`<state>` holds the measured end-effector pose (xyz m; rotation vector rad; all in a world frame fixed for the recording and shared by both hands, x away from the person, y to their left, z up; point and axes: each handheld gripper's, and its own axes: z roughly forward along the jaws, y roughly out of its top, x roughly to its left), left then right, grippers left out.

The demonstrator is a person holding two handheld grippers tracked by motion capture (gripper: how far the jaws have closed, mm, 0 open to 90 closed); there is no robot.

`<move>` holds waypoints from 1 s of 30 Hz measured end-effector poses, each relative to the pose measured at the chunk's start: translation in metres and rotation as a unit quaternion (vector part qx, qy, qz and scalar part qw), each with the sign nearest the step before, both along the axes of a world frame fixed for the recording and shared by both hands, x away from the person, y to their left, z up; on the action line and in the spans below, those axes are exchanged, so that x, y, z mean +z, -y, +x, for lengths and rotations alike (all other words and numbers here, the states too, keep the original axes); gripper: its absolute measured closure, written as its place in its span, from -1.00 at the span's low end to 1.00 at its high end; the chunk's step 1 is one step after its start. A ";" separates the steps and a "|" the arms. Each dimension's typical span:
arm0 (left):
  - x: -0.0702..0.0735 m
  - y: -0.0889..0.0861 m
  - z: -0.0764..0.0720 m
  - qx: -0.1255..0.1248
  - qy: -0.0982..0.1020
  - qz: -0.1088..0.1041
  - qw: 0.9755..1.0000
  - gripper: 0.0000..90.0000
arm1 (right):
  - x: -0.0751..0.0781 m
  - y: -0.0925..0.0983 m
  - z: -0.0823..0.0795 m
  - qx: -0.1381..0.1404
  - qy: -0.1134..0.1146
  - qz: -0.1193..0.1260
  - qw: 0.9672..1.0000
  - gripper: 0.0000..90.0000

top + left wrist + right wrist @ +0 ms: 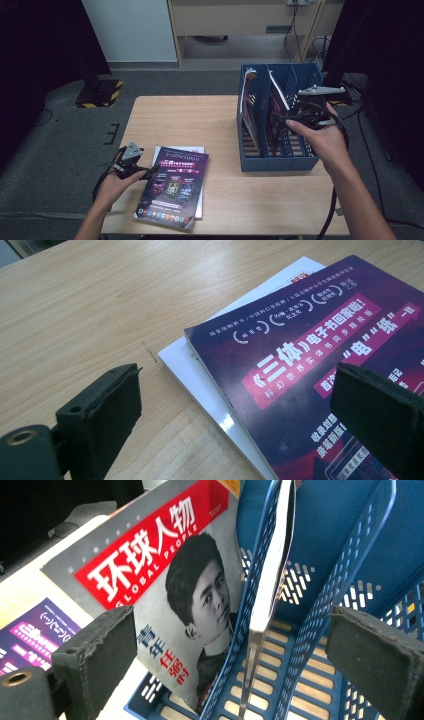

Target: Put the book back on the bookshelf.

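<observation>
From above, the left gripper (152,171) rests at the purple booklet's (174,186) near-left edge; the right gripper (278,119) hangs over the blue file rack (278,161) at the table's far right.

Left gripper view: jaws spread, gripping nothing, straddling the booklet's (320,355) corner.

Right gripper view: jaws wide apart, empty, with a magazine (165,585) standing in the rack (320,645).

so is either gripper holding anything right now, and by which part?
Nothing is held. The left gripper stands open beside the purple magazine on the table; the right gripper is open at the blue file rack, its jaws empty.
</observation>
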<state>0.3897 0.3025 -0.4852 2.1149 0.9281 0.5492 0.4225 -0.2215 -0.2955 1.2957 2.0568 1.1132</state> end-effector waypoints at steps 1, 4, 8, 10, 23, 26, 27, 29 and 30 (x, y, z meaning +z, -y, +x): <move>0.000 0.000 0.000 0.000 -0.001 0.001 1.000 -0.87 | -0.002 0.000 -0.002 0.001 0.000 -0.002 1.000 -0.86; -0.001 0.000 0.000 -0.001 -0.002 0.002 1.000 -0.87 | -0.010 -0.001 -0.007 0.002 -0.003 -0.008 1.000 -0.86; -0.002 0.001 0.000 -0.002 -0.003 0.003 1.000 -0.87 | -0.020 0.000 -0.011 0.000 -0.021 -0.015 1.000 -0.86; -0.002 0.001 0.000 -0.002 -0.003 0.003 1.000 -0.87 | -0.025 0.001 -0.013 0.000 -0.024 -0.017 1.000 -0.86; -0.002 0.001 0.000 -0.001 -0.002 0.003 1.000 -0.86 | -0.059 -0.005 -0.023 0.010 -0.047 -0.014 0.999 -0.85; -0.003 0.002 0.000 -0.003 -0.003 0.006 1.000 -0.86 | -0.069 -0.006 -0.027 0.012 -0.053 -0.009 0.998 -0.85; -0.003 0.002 0.000 -0.003 -0.003 0.006 1.000 -0.86 | -0.069 -0.006 -0.027 0.012 -0.053 -0.009 0.998 -0.85; -0.003 0.003 -0.001 -0.004 -0.003 0.008 1.000 -0.85 | -0.076 -0.007 -0.029 0.013 -0.056 -0.009 0.998 -0.85; -0.003 0.003 -0.001 -0.003 -0.003 0.009 1.000 -0.84 | -0.080 -0.007 -0.030 0.012 -0.059 -0.005 0.998 -0.85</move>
